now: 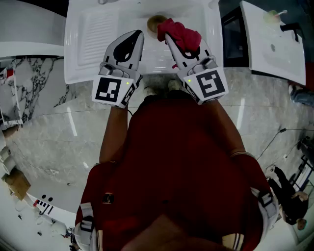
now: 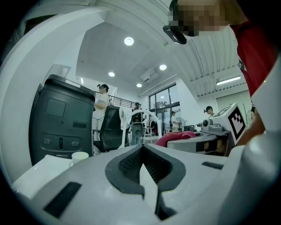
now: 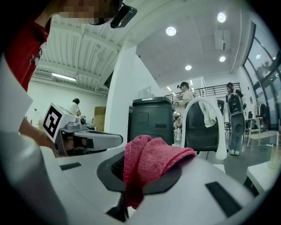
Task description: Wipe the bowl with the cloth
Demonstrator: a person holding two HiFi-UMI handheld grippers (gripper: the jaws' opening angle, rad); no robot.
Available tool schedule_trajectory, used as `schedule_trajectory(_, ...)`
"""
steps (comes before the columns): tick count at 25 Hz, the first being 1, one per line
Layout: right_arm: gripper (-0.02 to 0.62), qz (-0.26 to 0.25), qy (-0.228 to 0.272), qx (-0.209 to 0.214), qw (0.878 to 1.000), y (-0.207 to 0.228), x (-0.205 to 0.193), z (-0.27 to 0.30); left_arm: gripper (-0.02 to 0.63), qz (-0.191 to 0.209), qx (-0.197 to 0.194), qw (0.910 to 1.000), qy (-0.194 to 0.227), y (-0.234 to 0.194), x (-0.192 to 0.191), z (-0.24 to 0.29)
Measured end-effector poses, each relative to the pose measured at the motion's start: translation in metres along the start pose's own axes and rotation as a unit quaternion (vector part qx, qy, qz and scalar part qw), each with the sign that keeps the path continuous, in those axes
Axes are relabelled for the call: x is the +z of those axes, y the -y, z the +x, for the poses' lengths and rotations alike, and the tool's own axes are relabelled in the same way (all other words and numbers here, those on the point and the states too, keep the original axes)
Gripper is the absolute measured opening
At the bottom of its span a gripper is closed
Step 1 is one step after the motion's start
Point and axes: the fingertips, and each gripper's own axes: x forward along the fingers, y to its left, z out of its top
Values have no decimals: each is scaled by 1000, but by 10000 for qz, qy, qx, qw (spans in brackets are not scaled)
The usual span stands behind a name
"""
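In the head view a small brownish bowl (image 1: 155, 21) sits on the white sink-like top (image 1: 196, 14), partly hidden behind the cloth. My right gripper (image 1: 168, 37) is shut on the red cloth (image 1: 182, 34), which bunches over its tips just right of the bowl. The right gripper view shows the cloth (image 3: 149, 162) draped out of the closed jaws and over the upper finger. My left gripper (image 1: 139, 34) is held beside it, shut with nothing in it; its dark pads (image 2: 131, 165) meet in the left gripper view. Both grippers point away from the body.
A ribbed drain area (image 1: 98, 29) lies left of the bowl. A second white top (image 1: 274, 46) stands at the right. Both gripper views look out into a room with a dark bin (image 2: 61, 123), a chair (image 3: 204, 127), a white cup (image 2: 80, 156) and several people standing.
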Motion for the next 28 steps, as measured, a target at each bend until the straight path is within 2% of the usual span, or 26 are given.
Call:
schedule_trajectory(14, 28, 19, -109, -415, 9991, -6, -3, 4, 6, -91, -286, 9995, 3, -16, -7, -8)
schedule_trajectory(20, 28, -188, -88, -337, 9992, 8, 0, 5, 6, -76, -254, 9996, -94, -17, -10, 9)
schedule_trajectory(28, 28, -155, -160, -78, 9997, 38, -11, 23, 6, -176, -7, 9991, -390, -33, -28, 40)
